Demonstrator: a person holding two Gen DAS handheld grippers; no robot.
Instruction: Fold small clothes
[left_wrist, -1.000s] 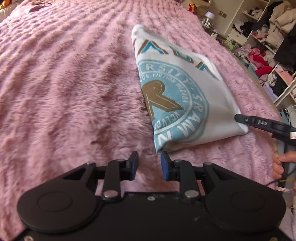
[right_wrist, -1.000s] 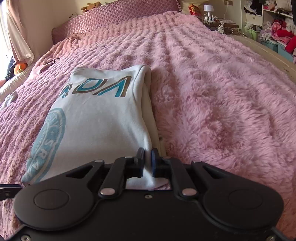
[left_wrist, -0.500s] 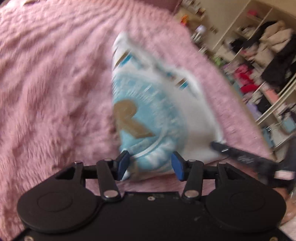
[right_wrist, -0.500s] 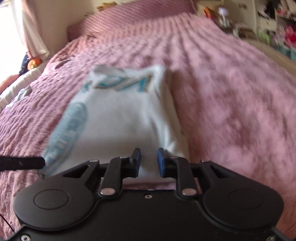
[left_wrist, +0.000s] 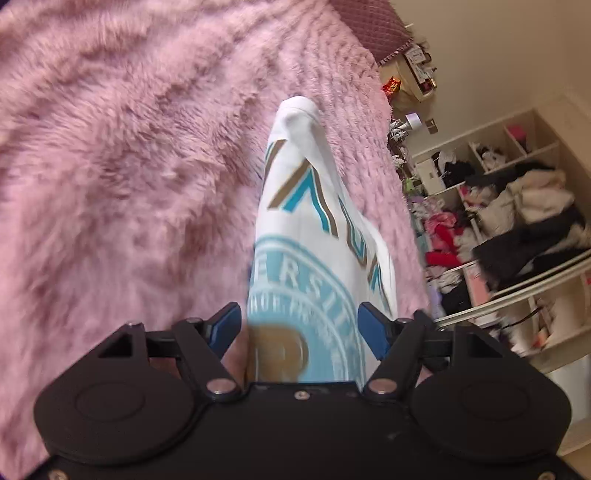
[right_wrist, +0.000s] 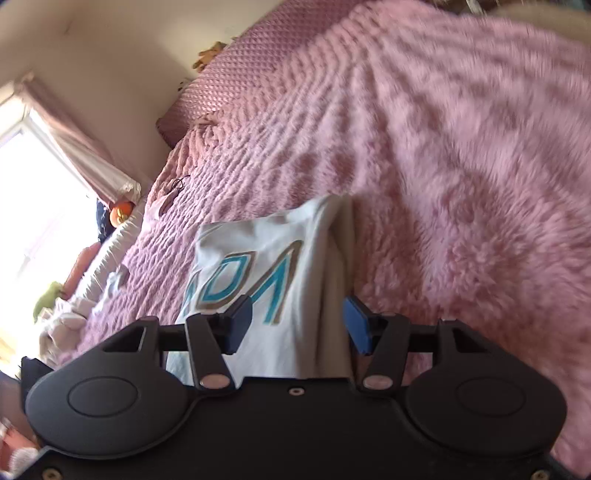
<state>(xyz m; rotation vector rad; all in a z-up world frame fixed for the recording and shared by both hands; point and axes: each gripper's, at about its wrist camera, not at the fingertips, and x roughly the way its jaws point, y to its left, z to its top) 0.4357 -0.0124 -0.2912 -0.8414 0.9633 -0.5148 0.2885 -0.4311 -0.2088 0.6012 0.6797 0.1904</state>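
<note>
The jaws of the left gripper (left_wrist: 300, 325) stand wide apart, with the folded white shirt (left_wrist: 314, 236) between them, not pinched. The jaws of the right gripper (right_wrist: 298, 320) are also apart, over the shirt's (right_wrist: 258, 280) edge. The shirt lies on the pink fluffy bed (left_wrist: 129, 166), printed side up. Beside the bed, beyond the shirt in the left view, stand open shelves (left_wrist: 517, 229) full of clothes.

A folded shirt (left_wrist: 306, 236) lies on the blanket (left_wrist: 129, 166) that covers the bed. In the left wrist view, shelves (left_wrist: 509, 236) full of clothes stand to the right of the bed. In the right wrist view, a window (right_wrist: 33, 206) with a curtain (right_wrist: 77, 151) is at left, and the headboard (right_wrist: 236, 70) lies behind the shirt (right_wrist: 273, 280).
</note>
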